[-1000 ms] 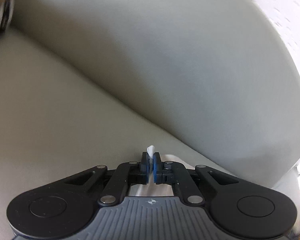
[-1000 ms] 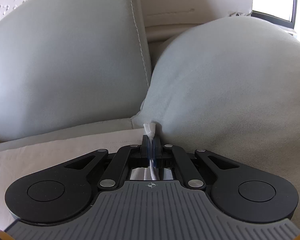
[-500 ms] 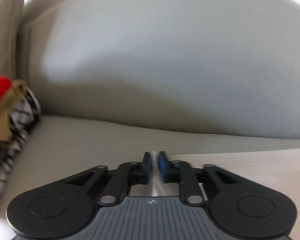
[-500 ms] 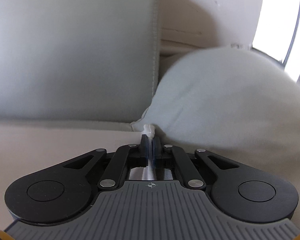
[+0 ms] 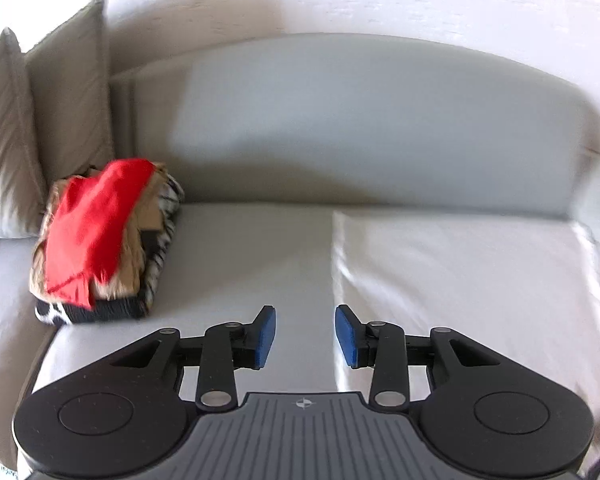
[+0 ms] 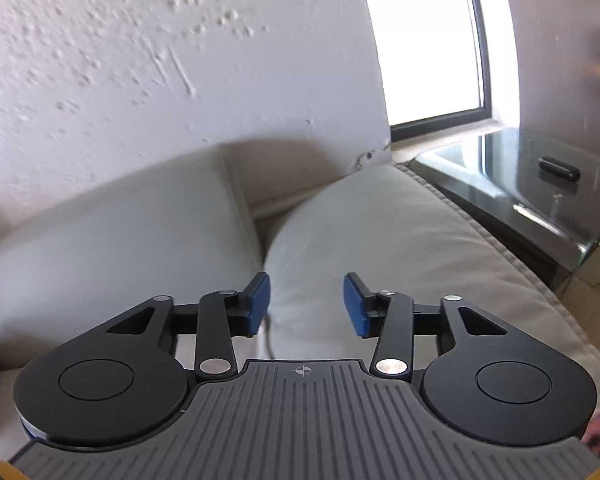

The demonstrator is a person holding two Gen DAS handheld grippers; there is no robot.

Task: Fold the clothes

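While both claws, left claw (image 5: 305, 334) and right claw (image 6: 306, 305), stood released, the white cloth (image 5: 460, 264) lay flat on the sofa (image 5: 240, 248). Next probably came gripping its edge for another fold.

left gripper (image 5: 305, 336) agape, right gripper (image 6: 306, 305) agape

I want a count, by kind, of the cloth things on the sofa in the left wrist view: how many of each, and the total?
Loose cushions at the left end: 2
Pile of folded clothes, red piece on top: 1
White cloth lying flat on the seat: 1
Total: 4
The layers inside the pile cannot be counted.
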